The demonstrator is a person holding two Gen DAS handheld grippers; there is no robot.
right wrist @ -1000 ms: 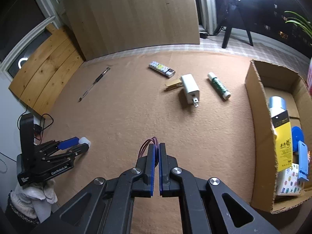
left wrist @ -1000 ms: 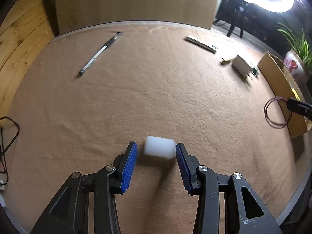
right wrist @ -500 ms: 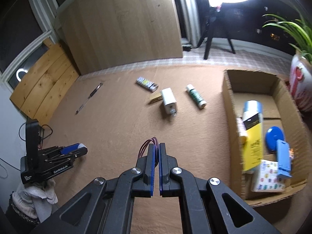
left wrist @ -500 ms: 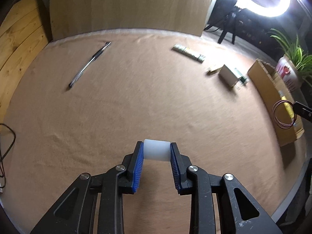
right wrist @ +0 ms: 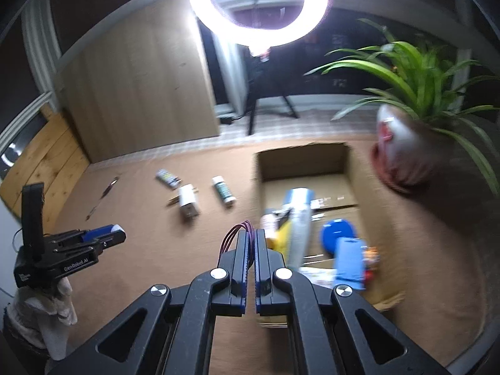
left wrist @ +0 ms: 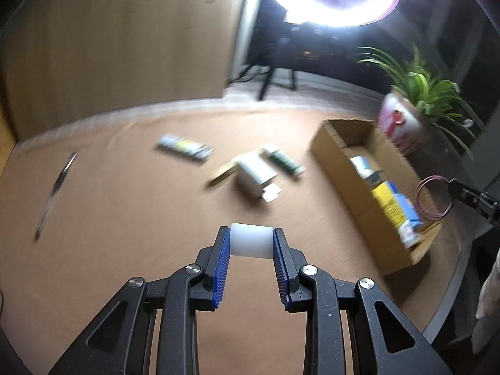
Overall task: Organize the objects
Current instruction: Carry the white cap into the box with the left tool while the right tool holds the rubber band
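Note:
My left gripper (left wrist: 251,243) is shut on a small white block (left wrist: 250,241), held above the brown felt table (left wrist: 125,250). The same gripper (right wrist: 115,234) shows at the left of the right wrist view, with the white block peeking from its tip. My right gripper (right wrist: 250,234) is shut on a loop of thin purple cord (right wrist: 236,231), raised near the open cardboard box (right wrist: 350,162). In the left wrist view that cord loop (left wrist: 432,198) hangs over the box (left wrist: 337,153). The box holds a yellow pack, a blue round thing and other items.
On the felt lie a pen (left wrist: 53,187), a flat patterned strip (left wrist: 184,147), a white charger (left wrist: 254,173) and a green-and-white tube (left wrist: 282,161). A potted plant (right wrist: 403,153) stands right of the box. A ring light (right wrist: 259,3) glares behind. The table edge curves at the right.
The left jaws closed on the white block and lifted it, swinging right toward the box. The right gripper, still holding the cord, rose and moved over the box's near side.

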